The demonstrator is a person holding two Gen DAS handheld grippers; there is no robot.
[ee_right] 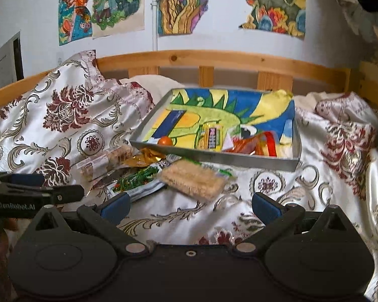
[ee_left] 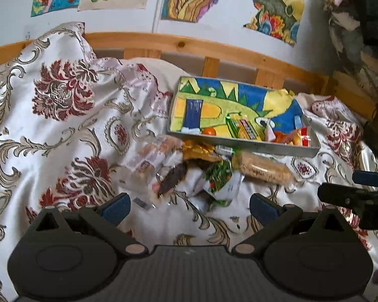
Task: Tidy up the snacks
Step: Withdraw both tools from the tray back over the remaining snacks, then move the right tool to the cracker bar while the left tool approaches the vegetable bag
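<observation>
Nearest: left gripper (ee_left: 190, 205) and right gripper (ee_right: 190, 205), both hanging spread wide and empty above the bedspread (ee_left: 50, 130).

Next out: loose snacks lying in a heap just before the tray's near wall. The cracker pack (ee_right: 194, 180) is lying ahead of the right gripper and slightly to its left, long axis slanting from far-left to near-right; the right gripper looks the nearer. Left of it, the green packet (ee_right: 136, 180), a gold wrapper (ee_right: 143, 157) and a clear biscuit pack (ee_right: 105, 161) are sitting nearer the left gripper.

Farthest: the grey tray (ee_right: 214, 157), already holding several snacks, among them an orange sweet (ee_right: 165, 141).
</observation>
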